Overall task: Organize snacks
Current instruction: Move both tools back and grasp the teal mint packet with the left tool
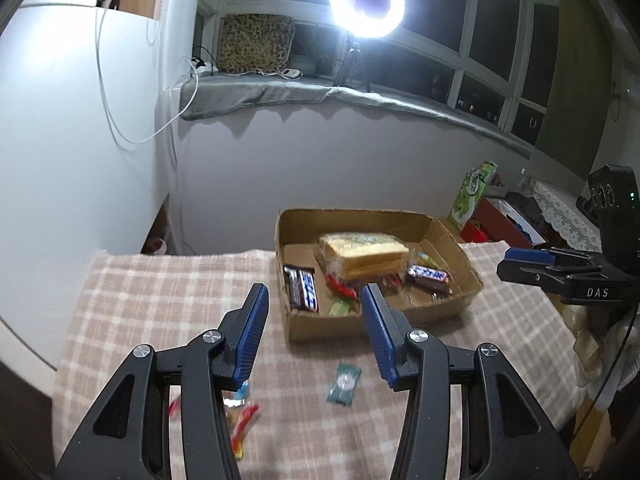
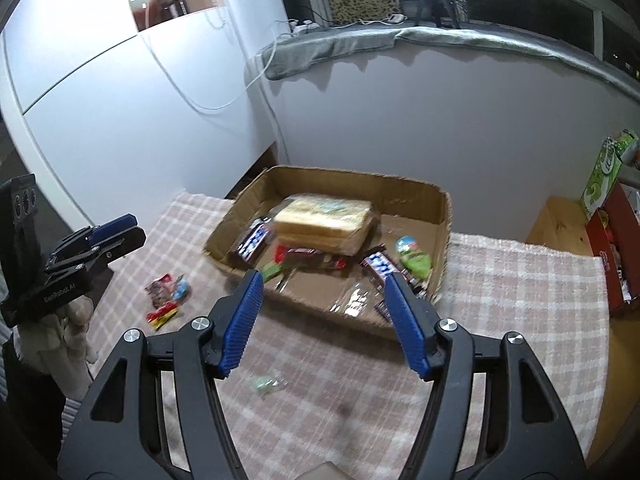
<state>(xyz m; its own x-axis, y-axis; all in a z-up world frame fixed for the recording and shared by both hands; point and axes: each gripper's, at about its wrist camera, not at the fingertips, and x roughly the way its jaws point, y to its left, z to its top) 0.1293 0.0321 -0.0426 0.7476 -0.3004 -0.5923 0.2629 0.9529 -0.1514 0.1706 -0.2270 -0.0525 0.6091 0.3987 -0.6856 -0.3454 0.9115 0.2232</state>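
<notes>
An open cardboard box [image 1: 384, 216] stands on the checked cloth and holds a bagged bread loaf [image 1: 364, 256], two Snickers bars [image 1: 302, 288], and small sweets. My left gripper [image 1: 316, 292] hangs open above the cloth in front of the box, with nothing between its fingers. A green packet [image 1: 344, 384] lies on the cloth below it, and loose candies [image 1: 240, 416] lie at lower left. The right gripper [image 2: 324, 280] is open and empty, near the box [image 2: 340, 178]. The bread loaf [image 2: 324, 220], a green snack bag [image 2: 416, 258] and the loose candies [image 2: 166, 296] appear in the right wrist view.
A bright ring light [image 1: 366, 0] on a tripod stands on the window sill behind. A green carton [image 1: 472, 196] and a red box [image 1: 496, 220] sit right of the table. White wall panels close off the left. Each gripper shows at the edge of the other's view.
</notes>
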